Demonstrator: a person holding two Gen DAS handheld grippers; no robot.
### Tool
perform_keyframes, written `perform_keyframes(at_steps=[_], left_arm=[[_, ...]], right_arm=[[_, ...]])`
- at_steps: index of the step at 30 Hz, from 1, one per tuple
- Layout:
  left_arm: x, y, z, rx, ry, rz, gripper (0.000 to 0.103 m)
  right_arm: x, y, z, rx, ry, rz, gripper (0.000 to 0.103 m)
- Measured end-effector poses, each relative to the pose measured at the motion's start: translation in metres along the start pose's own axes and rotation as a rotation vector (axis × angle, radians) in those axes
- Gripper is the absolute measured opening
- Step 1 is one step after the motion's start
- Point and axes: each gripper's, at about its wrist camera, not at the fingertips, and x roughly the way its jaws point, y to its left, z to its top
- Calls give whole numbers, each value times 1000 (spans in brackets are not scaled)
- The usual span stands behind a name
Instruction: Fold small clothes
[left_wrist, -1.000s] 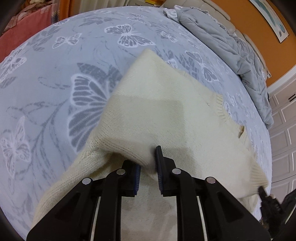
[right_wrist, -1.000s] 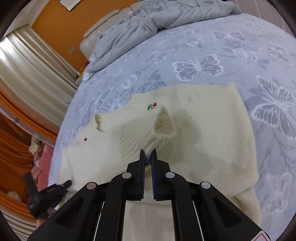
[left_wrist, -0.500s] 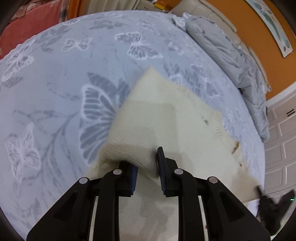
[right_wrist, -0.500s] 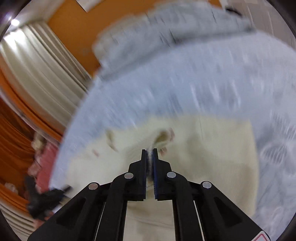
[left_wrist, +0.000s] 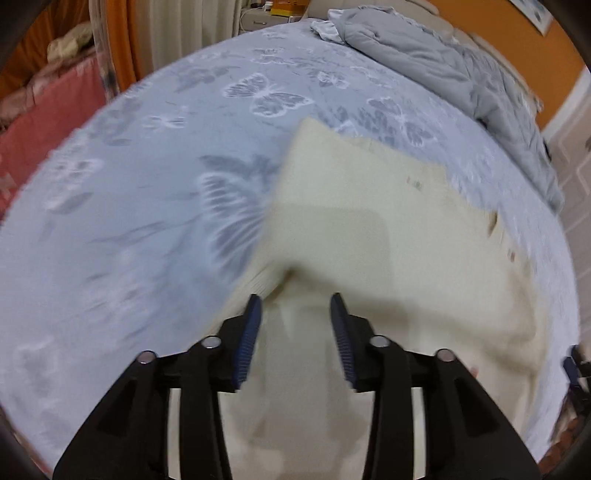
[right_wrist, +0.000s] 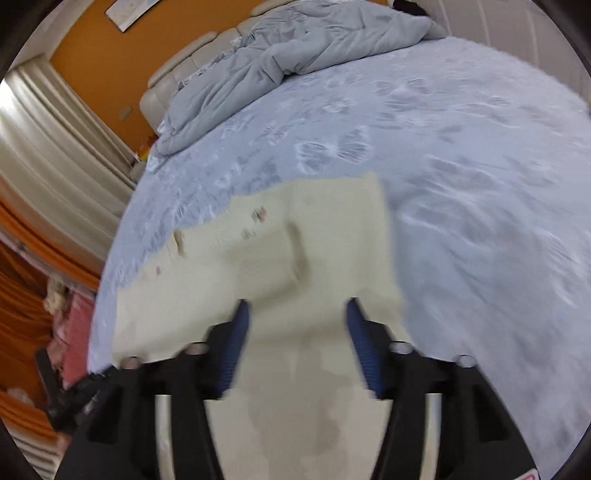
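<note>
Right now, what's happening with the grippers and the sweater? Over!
Left gripper and right gripper opening, nothing pinched. Cream knitted sweater lies folded on bed. Nothing in the way.

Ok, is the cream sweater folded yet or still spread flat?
Partly folded: the cream sweater lies on the bedspread with a ribbed sleeve laid across its front. Whether more folds are needed, cannot tell.

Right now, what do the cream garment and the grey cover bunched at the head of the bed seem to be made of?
Cream garment: apparently knitted yarn, matte and soft; faint ribbing shows at its edge by the left fingers, though motion blur hides the stitches. Grey cover: likely padded woven fabric, matte, with puffy rounded folds suggesting a filled quilt; fibre cannot be told.
</note>
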Motion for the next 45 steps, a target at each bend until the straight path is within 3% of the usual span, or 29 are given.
perform_keyframes(at_steps=[3,5,7,11,13,15,17,19,21,23,25,26,27,33,37,42,45], left_arm=[[-32,33,-36,-25,16,12,80],[-45,55,-62,-52,33,18,86],[-52,78,-96,-77,86,35,86],[-53,107,-147,-167,185,10,86],[-52,111,-163,-201,202,-29,88],[-57,104,-170,-159,164,-16,91],[-55,96,-174,-143,184,-3,91],[-56,86,-178,-124,199,-39,91],[-56,82,-181,-115,192,-43,86],[-55,80,-184,-114,175,-12,72],[-58,83,-182,-117,154,-19,49],[-59,84,-180,-124,160,-56,17],[-60,87,-177,-143,183,-105,10],[-102,86,-163,-158,126,-189,9],[-132,79,-159,-138,91,-233,8],[-155,76,-178,-107,117,-254,8],[-178,88,-211,-72,151,-250,8]], right_arm=[[-36,-28,-53,-25,91,-76,65],[-49,-45,-96,-10,168,-118,66],[-52,-62,-135,51,268,-125,66],[-48,-79,-179,143,367,-125,67],[-48,-74,-186,139,350,-96,77],[-45,-67,-190,124,366,-73,80],[-41,-59,-192,85,359,-96,81],[-38,-53,-195,57,352,-71,81],[-37,-51,-193,57,338,-51,80],[-37,-49,-193,58,318,-21,64],[-36,-52,-194,85,317,26,10],[-38,-57,-193,107,312,51,10],[-43,-57,-192,121,290,67,9],[-97,-34,-178,90,134,170,7],[-130,-32,-169,50,76,172,7],[-155,-48,-188,11,109,149,7],[-181,-55,-217,-37,159,133,7]])
